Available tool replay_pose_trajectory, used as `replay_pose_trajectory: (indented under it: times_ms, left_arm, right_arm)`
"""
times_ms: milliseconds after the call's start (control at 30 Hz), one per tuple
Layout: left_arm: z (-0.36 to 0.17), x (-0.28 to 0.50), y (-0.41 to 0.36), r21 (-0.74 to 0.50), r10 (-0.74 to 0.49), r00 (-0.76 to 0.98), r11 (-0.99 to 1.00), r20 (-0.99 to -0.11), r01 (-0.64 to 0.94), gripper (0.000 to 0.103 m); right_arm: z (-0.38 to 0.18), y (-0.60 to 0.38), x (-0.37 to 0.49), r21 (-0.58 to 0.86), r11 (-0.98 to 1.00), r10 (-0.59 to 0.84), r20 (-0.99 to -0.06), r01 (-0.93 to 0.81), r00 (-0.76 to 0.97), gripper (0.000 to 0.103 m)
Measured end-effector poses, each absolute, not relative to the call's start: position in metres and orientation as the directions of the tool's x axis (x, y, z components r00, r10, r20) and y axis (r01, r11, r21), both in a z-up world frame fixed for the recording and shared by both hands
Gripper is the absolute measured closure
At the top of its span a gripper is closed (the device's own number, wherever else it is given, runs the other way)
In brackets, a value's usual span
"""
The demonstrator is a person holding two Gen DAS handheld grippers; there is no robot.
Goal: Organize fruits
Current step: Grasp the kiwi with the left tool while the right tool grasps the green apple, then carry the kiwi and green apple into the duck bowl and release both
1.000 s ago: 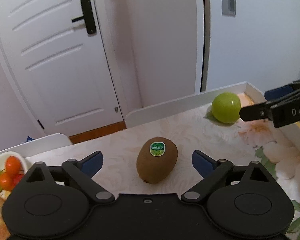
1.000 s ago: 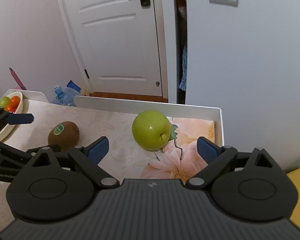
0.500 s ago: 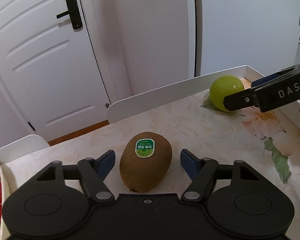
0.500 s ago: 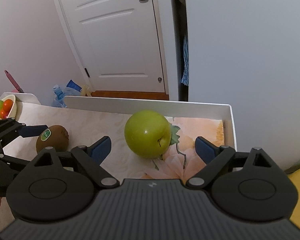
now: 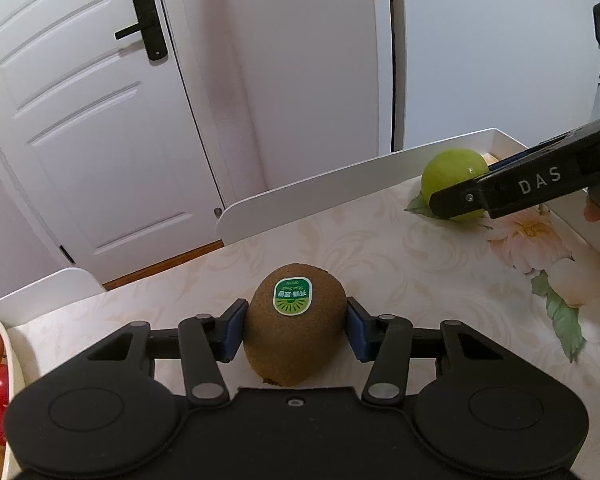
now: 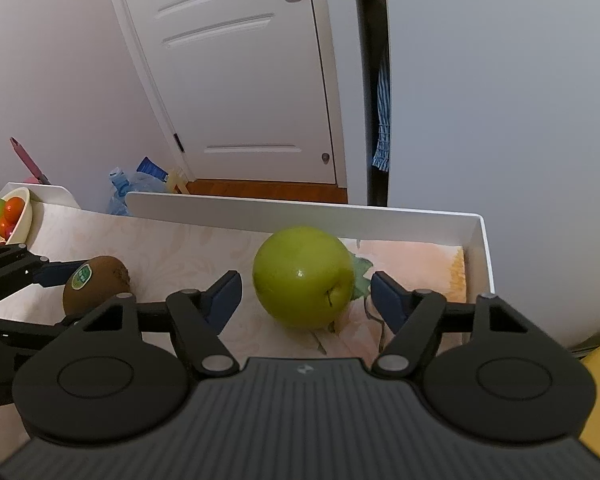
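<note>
Left wrist view first: my left gripper (image 5: 295, 330) has its 2 blue pads pressed against the flanks of the kiwi (image 5: 295, 322), which sits on the table (image 5: 380, 248) with its long axis running straight away from me along the fingers and its green sticker facing up, so I grip it across the short way. Over in the right wrist view, my right gripper (image 6: 306, 294) is closing with the green apple (image 6: 303, 276) centred between its jaws, though a sliver of gap shows on each side and neither pad touches yet; the apple rests dead ahead, stem dimple turned toward me, close to the far right corner of the white rim. Further out, the bowl (image 6: 22, 216) of tomatoes and other fruit stands at the far left edge of the table, nearest my left hand. I judge the kiwi goes there first, a short carry leftward, while the apple has the whole table to cross.
</note>
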State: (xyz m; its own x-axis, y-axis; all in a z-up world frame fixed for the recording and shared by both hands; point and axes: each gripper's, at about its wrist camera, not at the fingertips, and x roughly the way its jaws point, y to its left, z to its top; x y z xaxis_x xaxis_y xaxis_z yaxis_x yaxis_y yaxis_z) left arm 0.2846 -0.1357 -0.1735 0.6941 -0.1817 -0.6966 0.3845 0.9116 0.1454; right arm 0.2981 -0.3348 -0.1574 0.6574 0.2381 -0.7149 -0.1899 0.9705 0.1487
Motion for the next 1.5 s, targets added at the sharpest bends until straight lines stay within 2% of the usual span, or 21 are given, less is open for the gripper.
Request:
replay_pose_trajectory:
  times_ms: [333,367,400,967,1500]
  left_arm:
    - [-0.169,0.272,-0.124,0.128,-0.158,0.694,0.931,-0.702,0.341,0.049]
    - [-0.169,0.270,-0.122,0.126,-0.156,0.695,0.933,-0.702,0.337,0.049]
    - [-0.168,0.268,-0.120,0.124,-0.154,0.697,0.935,-0.701,0.331,0.049]
    - [-0.126,0.233,-0.083,0.083,-0.118,0.755,0.971,-0.646,0.223,0.049]
    - [-0.063,0.201,0.006,0.097,-0.062,0.814,0.985,-0.578,0.144,0.049]
  right_arm:
    - [-0.158,-0.330,0.298,0.133,0.973,0.226,-0.714,-0.189,0.663,0.025]
    - [-0.158,-0.329,0.298,0.129,0.974,0.223,-0.713,-0.188,0.665,0.027]
    - [-0.159,-0.329,0.298,0.126,0.973,0.224,-0.714,-0.194,0.663,0.033]
    - [-0.126,-0.282,0.269,0.110,0.954,0.274,-0.695,-0.278,0.665,0.033]
    - [-0.066,-0.168,0.246,0.140,0.916,0.371,-0.652,-0.376,0.661,0.033]
